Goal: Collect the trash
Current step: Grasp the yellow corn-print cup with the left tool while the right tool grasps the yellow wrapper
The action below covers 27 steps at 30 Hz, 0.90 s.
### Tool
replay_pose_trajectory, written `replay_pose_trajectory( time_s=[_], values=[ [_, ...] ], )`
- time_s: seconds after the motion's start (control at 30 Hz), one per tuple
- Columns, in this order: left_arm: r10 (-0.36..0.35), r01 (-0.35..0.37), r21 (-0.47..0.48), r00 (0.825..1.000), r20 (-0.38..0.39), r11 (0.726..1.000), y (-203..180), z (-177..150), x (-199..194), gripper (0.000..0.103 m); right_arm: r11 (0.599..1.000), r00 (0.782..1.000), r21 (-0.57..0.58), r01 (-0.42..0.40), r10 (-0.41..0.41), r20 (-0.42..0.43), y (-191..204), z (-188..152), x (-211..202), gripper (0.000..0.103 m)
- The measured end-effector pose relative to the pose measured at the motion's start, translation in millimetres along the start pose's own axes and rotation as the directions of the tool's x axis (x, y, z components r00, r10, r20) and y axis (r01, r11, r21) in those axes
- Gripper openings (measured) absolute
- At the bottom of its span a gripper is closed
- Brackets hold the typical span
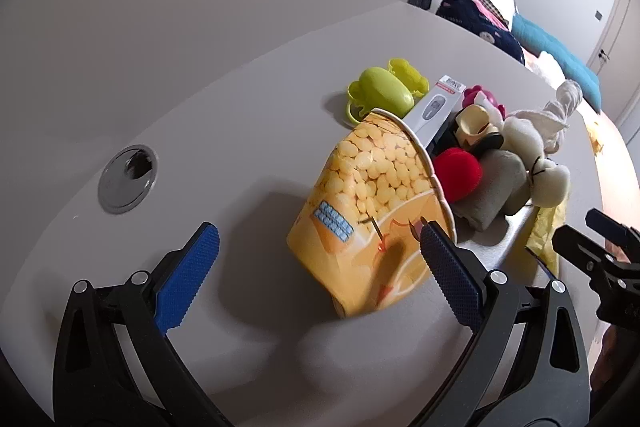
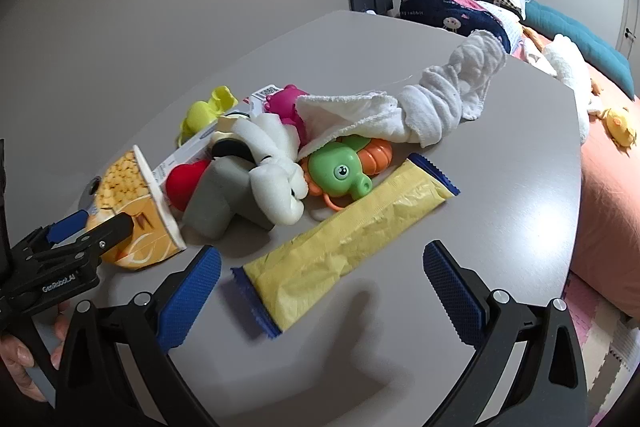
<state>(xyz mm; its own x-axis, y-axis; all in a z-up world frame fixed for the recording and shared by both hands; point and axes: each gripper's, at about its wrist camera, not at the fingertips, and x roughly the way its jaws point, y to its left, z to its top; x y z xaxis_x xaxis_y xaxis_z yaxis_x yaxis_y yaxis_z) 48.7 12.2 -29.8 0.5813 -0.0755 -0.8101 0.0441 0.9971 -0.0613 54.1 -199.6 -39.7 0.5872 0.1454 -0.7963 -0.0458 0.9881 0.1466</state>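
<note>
Spread right gripper (image 2: 322,283) jaws straddle yellow wrapper (image 2: 344,247); left gripper (image 1: 318,253) spread around popcorn cup (image 1: 372,211).

Grey table (image 2: 500,155), yellow wrapper (image 2: 344,243), toys (image 2: 340,171)

A: We are holding the right tool (image 2: 322,285) wide apart over the yellow wrapper (image 2: 344,243) lying on the worktop (image 2: 500,163).
B: We are seeing the left tool (image 2: 106,223) touching the corn cup (image 2: 134,211).

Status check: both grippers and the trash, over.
Left gripper open, straddling the tipped yellow snack cup. Right gripper open over the yellow wrapper. Toy pile crowds both.
</note>
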Motion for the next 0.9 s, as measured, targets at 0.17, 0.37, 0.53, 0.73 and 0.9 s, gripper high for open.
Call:
replay_pose_trajectory(
  time_s=[0.17, 0.37, 0.53, 0.73, 0.9],
  values=[
    [-0.030, 0.030, -0.002, 0.999, -0.015, 1.000, 5.0, 2.6, 8.4, 0.097, 1.000, 0.999, 0.012, 0.027, -0.027, -0.029, -1.8, 4.8, 16.3, 0.101],
    [-0.069, 0.070, 0.035, 0.997, -0.025, 0.997, 7.7, 2.5, 13.2, 0.097, 0.999, 0.997, 0.010, 0.051, -0.050, -0.058, -5.5, 4.4, 27.0, 0.073],
    [-0.103, 0.104, 0.053, 0.994, -0.034, 0.993, 9.3, 4.2, 18.5, 0.097, 0.999, 0.998, 0.019, 0.040, -0.039, -0.045, -9.1, 0.3, 25.8, 0.044],
    [-0.195, 0.196, 0.030, 0.980, -0.034, 0.980, 11.8, 2.9, 17.0, 0.066, 0.999, 0.999, 0.051, -0.005, 0.008, -0.051, -16.2, -2.0, 21.9, 0.032],
    [-0.198, 0.198, -0.008, 0.980, -0.006, 0.980, 11.4, -0.7, 6.4, 0.049, 0.998, 0.999, 0.055, -0.026, 0.029, -0.042, -18.4, -3.9, 16.8, 0.026]
  ],
)
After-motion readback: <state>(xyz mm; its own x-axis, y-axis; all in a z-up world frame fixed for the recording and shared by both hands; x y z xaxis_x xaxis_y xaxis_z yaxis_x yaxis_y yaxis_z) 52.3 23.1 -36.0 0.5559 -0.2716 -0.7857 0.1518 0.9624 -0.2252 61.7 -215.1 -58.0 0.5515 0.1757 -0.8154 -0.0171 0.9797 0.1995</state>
